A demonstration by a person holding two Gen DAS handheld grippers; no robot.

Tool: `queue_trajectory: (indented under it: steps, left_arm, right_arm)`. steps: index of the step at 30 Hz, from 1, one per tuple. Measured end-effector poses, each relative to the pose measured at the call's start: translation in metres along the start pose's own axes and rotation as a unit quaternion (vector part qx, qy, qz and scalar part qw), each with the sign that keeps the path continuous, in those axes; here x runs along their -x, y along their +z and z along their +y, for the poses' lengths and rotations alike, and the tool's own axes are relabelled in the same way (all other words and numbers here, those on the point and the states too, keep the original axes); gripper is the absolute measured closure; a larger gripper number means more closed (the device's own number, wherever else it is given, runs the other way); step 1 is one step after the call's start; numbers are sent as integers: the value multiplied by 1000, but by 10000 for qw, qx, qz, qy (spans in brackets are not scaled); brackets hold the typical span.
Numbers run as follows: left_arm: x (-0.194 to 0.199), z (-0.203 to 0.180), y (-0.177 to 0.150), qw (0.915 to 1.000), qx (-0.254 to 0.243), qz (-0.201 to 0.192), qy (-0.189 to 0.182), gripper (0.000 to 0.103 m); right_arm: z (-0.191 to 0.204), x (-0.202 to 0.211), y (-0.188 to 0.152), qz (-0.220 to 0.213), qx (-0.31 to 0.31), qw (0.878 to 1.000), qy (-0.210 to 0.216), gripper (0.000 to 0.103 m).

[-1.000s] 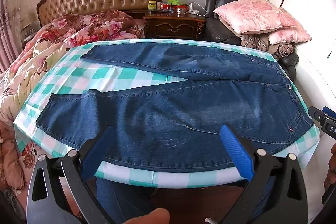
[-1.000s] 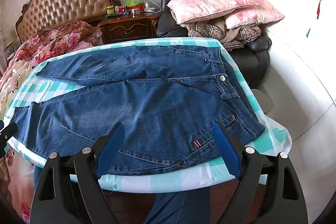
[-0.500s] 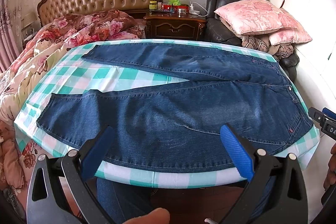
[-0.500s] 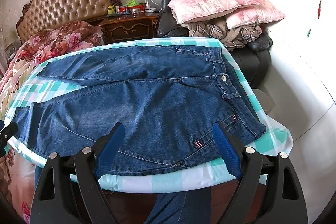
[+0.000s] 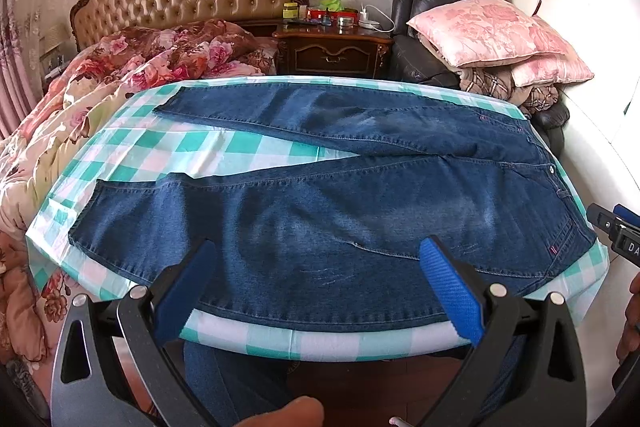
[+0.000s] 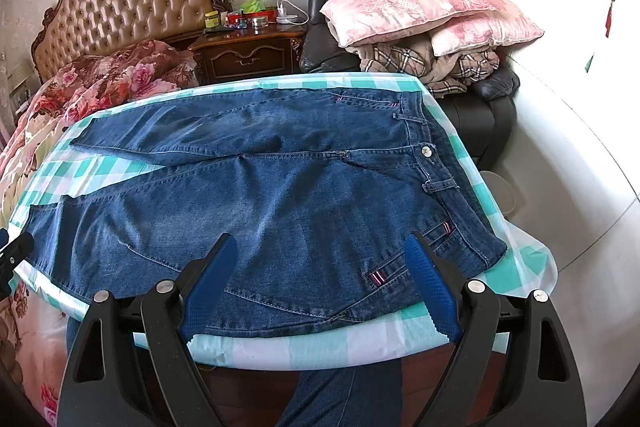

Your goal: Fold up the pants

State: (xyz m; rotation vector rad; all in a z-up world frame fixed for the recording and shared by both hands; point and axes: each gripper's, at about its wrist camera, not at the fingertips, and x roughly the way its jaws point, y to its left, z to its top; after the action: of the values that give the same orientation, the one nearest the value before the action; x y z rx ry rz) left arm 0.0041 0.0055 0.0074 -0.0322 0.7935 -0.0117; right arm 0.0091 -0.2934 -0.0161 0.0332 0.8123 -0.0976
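From the left wrist camera, the jeans [image 5: 340, 211] lie unfolded and flat on a table covered with a green-and-white checked cloth [image 5: 168, 155], waistband to the right and both legs running left, spread apart so a wedge of cloth shows between them. The left gripper [image 5: 320, 291] hangs over the near edge of the near leg with its blue pads wide apart and nothing between them. This view alone takes in both leg hems at the left, a fingertip [image 5: 288, 413] at the bottom edge, and the tip of the right gripper [image 5: 612, 231] at the far right. From the right wrist camera, the right gripper [image 6: 320, 287] is likewise spread wide and empty, over the near hip of the jeans [image 6: 280, 203]. Only here are the waistband button [image 6: 427, 151], belt loops and striped pocket tab [image 6: 377, 278] clear, and the left gripper [image 6: 14, 253] just peeks in at the left edge. Both views show the bed [image 5: 120, 75], nightstand [image 6: 248, 57] and pink pillows [image 6: 424, 3] beyond the table.
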Motion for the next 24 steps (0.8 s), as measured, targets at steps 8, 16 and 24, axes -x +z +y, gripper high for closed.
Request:
queue_trajectory:
  steps: [8, 16, 24]
  left_arm:
    - [0, -1, 0, 10000, -5, -6, 2, 2]
    - [-1, -1, 0, 10000, -2, 6, 5, 2]
    - [-2, -1, 0, 10000, -2, 13, 6, 2]
  right_arm:
    - [0, 0, 0, -1, -8, 10000, -4, 20]
    - [0, 0, 0, 4, -10, 10000, -5, 20]
    - [0, 0, 0, 5, -5, 10000, -6, 20]
